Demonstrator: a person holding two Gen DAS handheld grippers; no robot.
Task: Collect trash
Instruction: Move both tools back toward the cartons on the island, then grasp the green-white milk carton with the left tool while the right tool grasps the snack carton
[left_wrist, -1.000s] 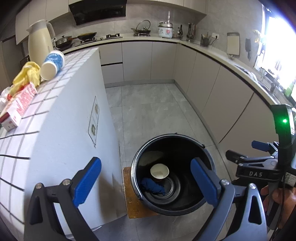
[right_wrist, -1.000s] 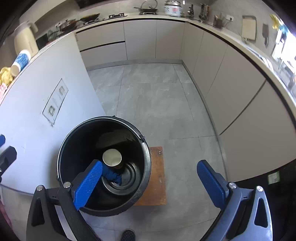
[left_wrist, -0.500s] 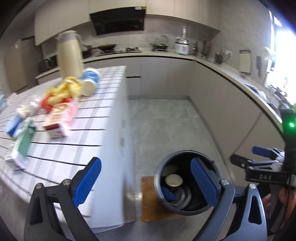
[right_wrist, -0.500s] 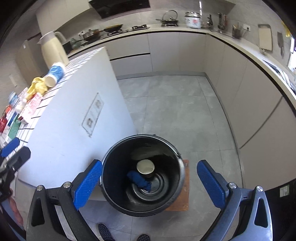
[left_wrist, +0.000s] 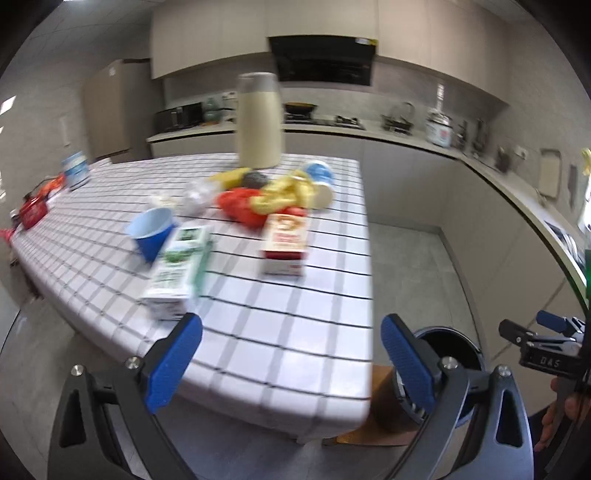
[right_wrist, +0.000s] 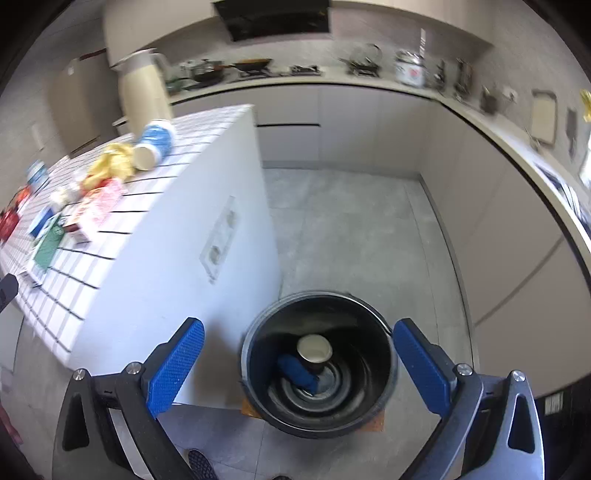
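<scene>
Kitchen surroundings frame a white counter (left_wrist: 280, 332) with a black grid pattern, strewn with trash, and a black round bucket (right_wrist: 317, 417) standing on the grey tiled floor just beside the counter's end. Nearest, the left hand-held gripper (left_wrist: 291, 363) hovers over the counter's near corner with its blue pads wide apart and nothing between them; the right hand-held gripper (right_wrist: 295, 363) hangs above the bucket, likewise spread and empty. Inside the bucket lie a paper cup (right_wrist: 314, 349) and a blue scrap.

Closest on the counter is a green-and-white drink carton (left_wrist: 177, 269) lying flat: probably light and stiff-edged if empty, best pinched across its narrow sides. Beside it, a red-and-white carton (left_wrist: 286, 243) should handle the same way. A blue paper cup (left_wrist: 151, 230) lies on its side; being thin and crushable, it wants a gentle grip across the rim. Farther on, crumpled red and yellow wrappers (left_wrist: 273, 199) look soft and slippery, so I would gather a bunched fold. A blue-and-white tub (left_wrist: 321, 181) lies toppled behind them, in front of a tall cream thermos jug (left_wrist: 258, 122).
</scene>
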